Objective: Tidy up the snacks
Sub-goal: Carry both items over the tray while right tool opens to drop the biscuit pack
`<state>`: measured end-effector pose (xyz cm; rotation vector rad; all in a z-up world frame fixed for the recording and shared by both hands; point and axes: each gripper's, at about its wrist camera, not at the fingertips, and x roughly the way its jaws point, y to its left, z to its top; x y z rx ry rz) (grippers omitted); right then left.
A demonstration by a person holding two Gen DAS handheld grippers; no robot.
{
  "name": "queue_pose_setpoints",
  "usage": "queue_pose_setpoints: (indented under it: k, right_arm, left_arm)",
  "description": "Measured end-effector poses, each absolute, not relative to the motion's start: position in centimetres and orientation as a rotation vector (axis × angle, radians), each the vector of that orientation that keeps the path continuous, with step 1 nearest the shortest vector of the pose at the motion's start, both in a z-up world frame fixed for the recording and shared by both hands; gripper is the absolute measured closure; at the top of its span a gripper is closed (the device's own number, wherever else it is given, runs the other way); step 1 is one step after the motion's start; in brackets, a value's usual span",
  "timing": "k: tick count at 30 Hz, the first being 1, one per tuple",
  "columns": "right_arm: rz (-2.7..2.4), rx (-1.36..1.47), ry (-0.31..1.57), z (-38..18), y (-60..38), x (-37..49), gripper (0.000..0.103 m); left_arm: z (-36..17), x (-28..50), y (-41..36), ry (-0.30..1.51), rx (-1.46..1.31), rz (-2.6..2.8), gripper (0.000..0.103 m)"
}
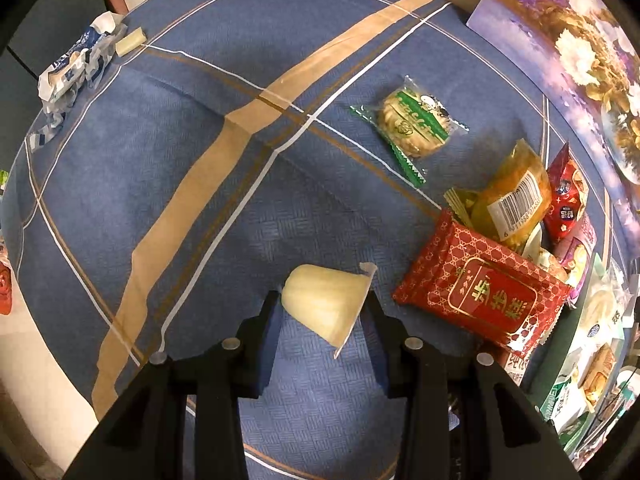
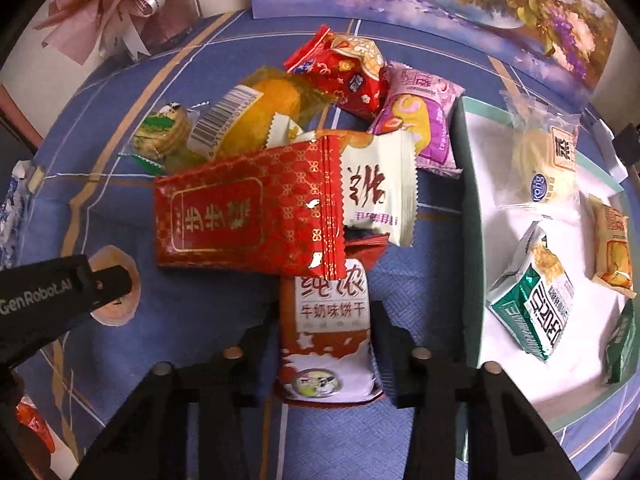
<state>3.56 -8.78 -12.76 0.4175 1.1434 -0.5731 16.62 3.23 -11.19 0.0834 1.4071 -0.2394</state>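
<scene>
Jelly cup [image 1: 326, 304]: between the left gripper's [image 1: 322, 312] fingers, over the tablecloth [image 1: 200, 208].
Biscuit packet [image 2: 326, 332]: between the right gripper's [image 2: 325, 320] fingers, its far end under the patterned packet [image 2: 248, 212].
Snack pile [image 2: 340, 128]: behind that packet (packets overlapping).
Tray [image 2: 472, 240]: right of the pile, holding separate packets.
Empty wrappers [image 1: 76, 68]: far left table edge.
</scene>
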Motion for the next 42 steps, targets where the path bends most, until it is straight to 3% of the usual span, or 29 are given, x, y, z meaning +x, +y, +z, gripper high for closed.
queue_pose_setpoints:
  k: [10, 25, 42]
  right_arm:
    - [-0.591, 0.468, 1.154, -12.1, -10.4, 1.7, 0.061]
    - [-0.562, 0.493, 0.988, -5.3, -11.7, -1.9, 0.061]
    - [-0.785, 0.763, 0.943, -5.9, -20.1, -10.6, 0.061]
  left_arm:
    - [-9.7, 16.2, 3.2, 1.39, 0.078, -0.254, 0.062]
    - [-4.6, 14.2, 0.8, 1.271, 0.055, -0.315, 0.062]
    - [-2.7, 6.5, -7.5, 1.232, 0.196, -0.539, 0.062]
